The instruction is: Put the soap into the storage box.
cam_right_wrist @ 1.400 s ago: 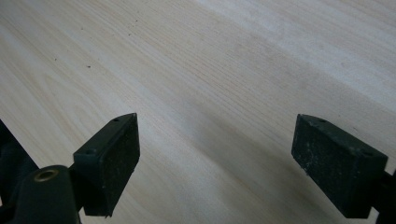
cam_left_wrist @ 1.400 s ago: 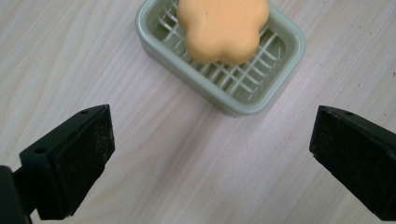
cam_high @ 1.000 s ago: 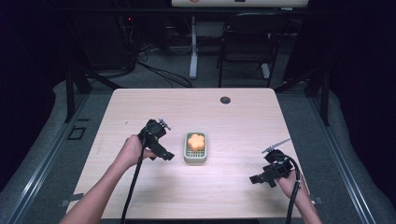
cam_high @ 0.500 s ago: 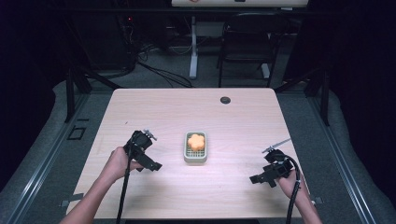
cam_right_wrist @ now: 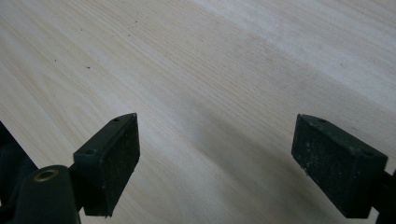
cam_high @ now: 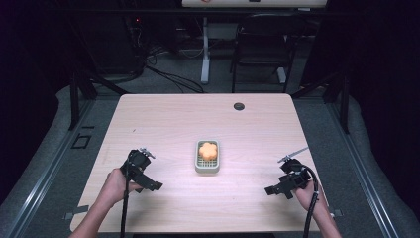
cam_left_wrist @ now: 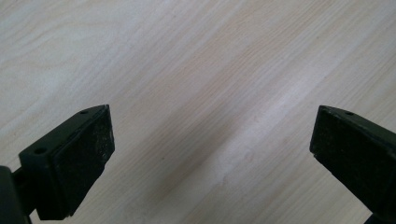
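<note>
An orange flower-shaped piece [cam_high: 208,149] sits in a small grey tray [cam_high: 207,168] at the bench's [cam_high: 188,119] middle. Left gripper [cam_high: 157,187] and right gripper [cam_high: 268,190] rest well apart on either side, jaws wide open, holding nothing.

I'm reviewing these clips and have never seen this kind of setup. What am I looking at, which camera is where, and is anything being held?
There is no robot here. A person stands at a wooden table holding a hand tool in each hand: the left claw and the right claw. The wide picture comes from a fixed camera above, looking down on the table. The two close pictures come from cameras mounted on the tools, each looking along its own two black jaws at bare wood. Both claws stand wide open with nothing between them. In the middle of the table sits a small tray with an orange flower-shaped object in it. A dark round fitting lies near the far edge.
</note>
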`<action>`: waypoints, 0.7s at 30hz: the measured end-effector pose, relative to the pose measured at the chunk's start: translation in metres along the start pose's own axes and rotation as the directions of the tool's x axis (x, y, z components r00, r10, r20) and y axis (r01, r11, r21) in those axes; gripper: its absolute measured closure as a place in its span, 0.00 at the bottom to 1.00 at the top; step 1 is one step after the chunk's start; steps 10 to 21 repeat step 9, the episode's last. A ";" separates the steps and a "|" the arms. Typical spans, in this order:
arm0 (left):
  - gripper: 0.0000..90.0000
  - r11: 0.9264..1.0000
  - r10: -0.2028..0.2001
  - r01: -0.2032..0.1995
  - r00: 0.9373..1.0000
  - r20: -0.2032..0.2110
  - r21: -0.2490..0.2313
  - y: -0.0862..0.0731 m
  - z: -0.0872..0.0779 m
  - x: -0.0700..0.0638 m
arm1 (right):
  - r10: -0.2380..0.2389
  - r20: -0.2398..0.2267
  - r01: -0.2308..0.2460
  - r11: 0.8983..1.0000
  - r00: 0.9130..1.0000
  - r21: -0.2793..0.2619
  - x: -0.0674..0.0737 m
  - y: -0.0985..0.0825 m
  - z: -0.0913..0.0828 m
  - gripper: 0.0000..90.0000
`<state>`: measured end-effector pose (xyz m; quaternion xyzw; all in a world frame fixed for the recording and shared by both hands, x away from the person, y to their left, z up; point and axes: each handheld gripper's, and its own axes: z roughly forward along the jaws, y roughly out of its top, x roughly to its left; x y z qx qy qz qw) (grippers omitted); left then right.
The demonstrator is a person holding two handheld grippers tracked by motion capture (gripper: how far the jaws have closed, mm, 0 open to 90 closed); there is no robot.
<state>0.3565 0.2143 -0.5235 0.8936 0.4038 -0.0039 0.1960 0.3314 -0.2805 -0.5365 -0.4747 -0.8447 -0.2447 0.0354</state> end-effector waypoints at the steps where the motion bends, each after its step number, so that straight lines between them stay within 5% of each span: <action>1: 0.00 1.000 0.001 -0.001 1.000 0.001 -0.002 -0.001 0.001 0.000 | -0.008 0.008 0.008 1.000 1.000 0.010 -0.001 0.000 -0.001 0.17; 21: 0.00 0.999 -0.023 0.023 1.000 -0.003 -0.024 -0.004 0.000 0.006 | -0.012 0.002 0.012 1.000 1.000 0.009 -0.001 0.000 -0.002 0.17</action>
